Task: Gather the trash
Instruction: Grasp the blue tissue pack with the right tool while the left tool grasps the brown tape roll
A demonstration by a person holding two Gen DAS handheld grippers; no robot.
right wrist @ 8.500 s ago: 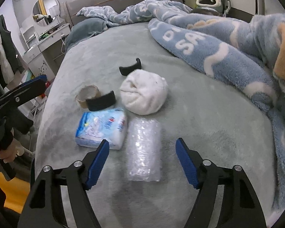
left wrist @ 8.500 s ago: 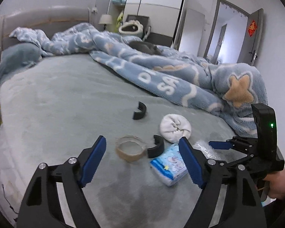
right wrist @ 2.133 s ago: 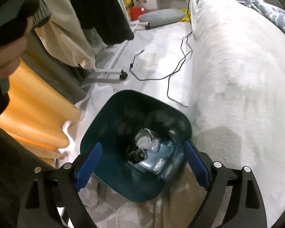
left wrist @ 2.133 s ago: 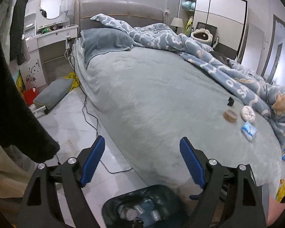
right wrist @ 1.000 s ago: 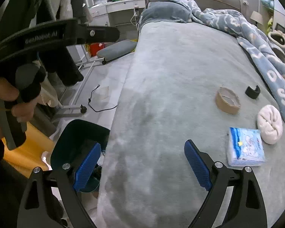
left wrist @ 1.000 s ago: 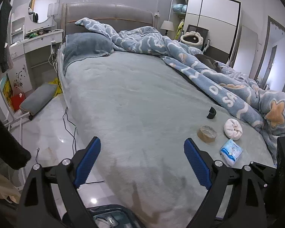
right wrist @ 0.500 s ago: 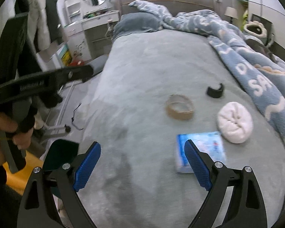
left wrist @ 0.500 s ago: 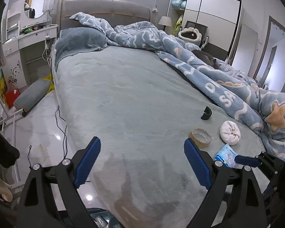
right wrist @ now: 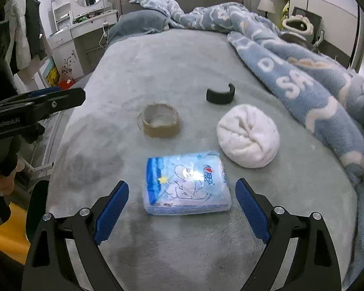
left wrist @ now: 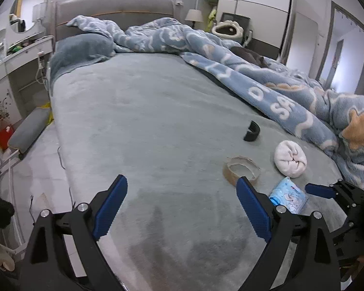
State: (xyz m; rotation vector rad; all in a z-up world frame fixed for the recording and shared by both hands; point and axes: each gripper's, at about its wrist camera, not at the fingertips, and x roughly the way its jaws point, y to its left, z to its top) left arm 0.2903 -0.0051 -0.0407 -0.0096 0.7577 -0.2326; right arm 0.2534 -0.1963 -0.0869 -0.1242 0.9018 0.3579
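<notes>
On the grey bedspread lie a blue tissue pack point(right wrist: 185, 184), a brown tape ring point(right wrist: 160, 120), a white balled cloth point(right wrist: 248, 135) and a black curved piece point(right wrist: 220, 94). My right gripper point(right wrist: 182, 205) is open, its blue pads standing on either side of the tissue pack without touching it. My left gripper point(left wrist: 182, 203) is open and empty over bare bedspread, left of the tape ring point(left wrist: 241, 171) and tissue pack point(left wrist: 288, 197). The white cloth point(left wrist: 290, 158) and black piece point(left wrist: 252, 131) lie beyond. The right gripper's finger point(left wrist: 320, 190) shows at the left wrist view's right edge.
A blue patterned blanket point(right wrist: 303, 77) is heaped along the bed's right side. A pillow point(left wrist: 82, 51) and headboard are at the far end. To the left of the bed are floor, a dressing table point(left wrist: 19, 65) and hanging clothes point(right wrist: 24, 36). The left gripper's body point(right wrist: 36, 106) juts in from the left.
Both grippers have swung from the bed's edge toward the items on the bedspread. The bin has left both views. The tissue pack now lies between the right gripper's open fingers.
</notes>
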